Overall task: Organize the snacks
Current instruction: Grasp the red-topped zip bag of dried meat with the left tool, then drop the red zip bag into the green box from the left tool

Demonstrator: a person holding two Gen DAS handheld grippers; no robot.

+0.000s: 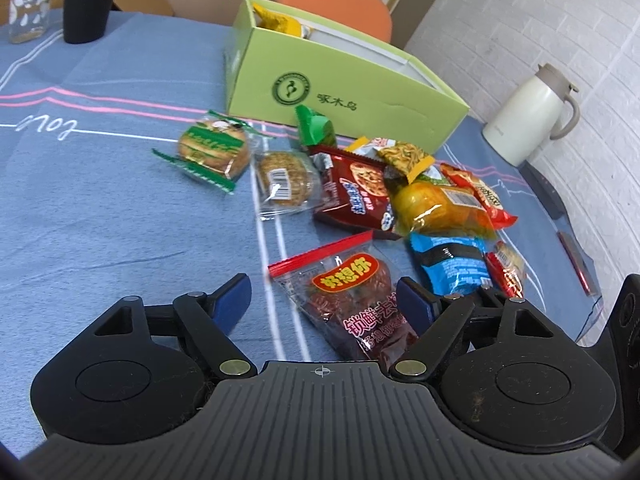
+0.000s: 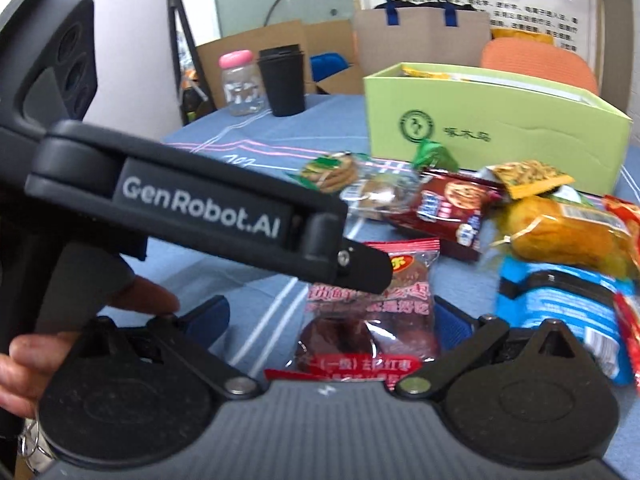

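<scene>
Here both tools wide open, straddling date packet.

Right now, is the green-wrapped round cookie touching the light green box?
Apart. The left wrist view shows bare blue tablecloth between the green-wrapped round cookie and the light green box.

Two round cakes sat wrapped, one green box stood behind, one black cup, one bottle, one white jug.
</scene>
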